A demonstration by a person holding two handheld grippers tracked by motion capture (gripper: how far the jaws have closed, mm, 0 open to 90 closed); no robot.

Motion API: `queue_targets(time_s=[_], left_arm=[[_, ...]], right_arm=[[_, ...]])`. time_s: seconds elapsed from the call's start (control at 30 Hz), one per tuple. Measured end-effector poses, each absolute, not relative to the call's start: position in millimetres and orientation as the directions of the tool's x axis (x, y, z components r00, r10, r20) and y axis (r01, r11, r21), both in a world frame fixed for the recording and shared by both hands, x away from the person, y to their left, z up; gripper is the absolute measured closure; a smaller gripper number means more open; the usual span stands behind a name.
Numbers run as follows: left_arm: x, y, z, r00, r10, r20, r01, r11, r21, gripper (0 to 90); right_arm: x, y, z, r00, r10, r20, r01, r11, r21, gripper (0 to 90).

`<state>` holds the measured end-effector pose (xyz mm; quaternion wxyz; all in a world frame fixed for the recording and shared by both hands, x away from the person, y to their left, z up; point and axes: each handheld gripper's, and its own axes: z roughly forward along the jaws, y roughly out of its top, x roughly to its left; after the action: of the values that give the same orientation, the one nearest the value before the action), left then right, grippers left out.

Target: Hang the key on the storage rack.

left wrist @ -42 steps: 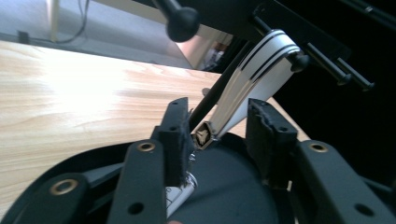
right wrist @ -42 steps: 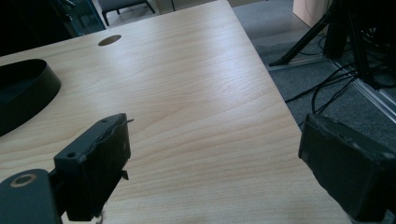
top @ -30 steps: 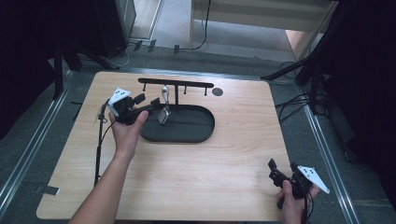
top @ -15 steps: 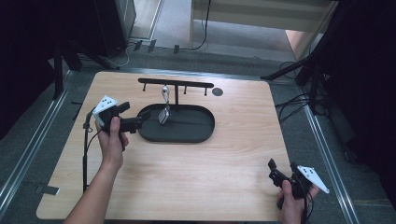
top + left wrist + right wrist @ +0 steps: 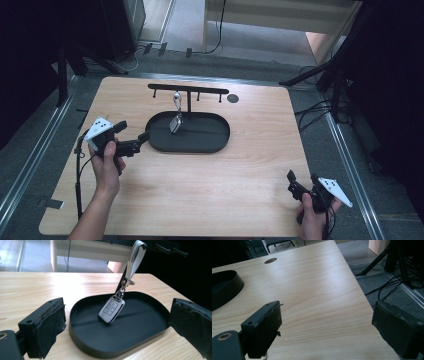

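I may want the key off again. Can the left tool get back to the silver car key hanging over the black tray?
Probably yes: the left tool is open beside the black oval tray, facing the silver car key unobstructed.

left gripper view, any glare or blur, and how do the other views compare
Left gripper view: window glare washes out the far table, the car key is sharp, the near jaws soft. High view: even light, dark surrounds, slightly soft. Right gripper view: a pale sheen on the wood, near jaws blurred.

Glossy silver key fob (image 5: 111, 309), matt black tray (image 5: 140, 340), pale wood-grain table (image 5: 260, 165)
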<state>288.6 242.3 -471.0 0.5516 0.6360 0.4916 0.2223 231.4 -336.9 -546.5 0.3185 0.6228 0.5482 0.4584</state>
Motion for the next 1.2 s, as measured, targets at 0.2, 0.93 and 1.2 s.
queue_targets(time_s=[0.2, 0.93, 1.2], left_arm=[[267.4, 256.4, -477.3, 0.411, 0.880, -0.238, 0.371, 0.077, 0.925, 0.0], [199.1, 316.6, -510.3, 0.327, 0.925, -0.194, 0.359, 0.069, 0.931, 0.0], [181.8, 341.5, -525.9, 0.266, 0.948, -0.176, 0.372, 0.068, 0.926, 0.0]], right_arm=[[231.1, -337.1, -546.6, -0.020, 0.974, 0.223, 0.387, -0.198, 0.900, 8.8], [230.6, -335.6, -546.5, -0.020, 0.977, 0.211, 0.386, -0.188, 0.903, 8.8], [230.3, -335.7, -546.5, -0.022, 0.978, 0.209, 0.385, -0.185, 0.904, 8.8]])
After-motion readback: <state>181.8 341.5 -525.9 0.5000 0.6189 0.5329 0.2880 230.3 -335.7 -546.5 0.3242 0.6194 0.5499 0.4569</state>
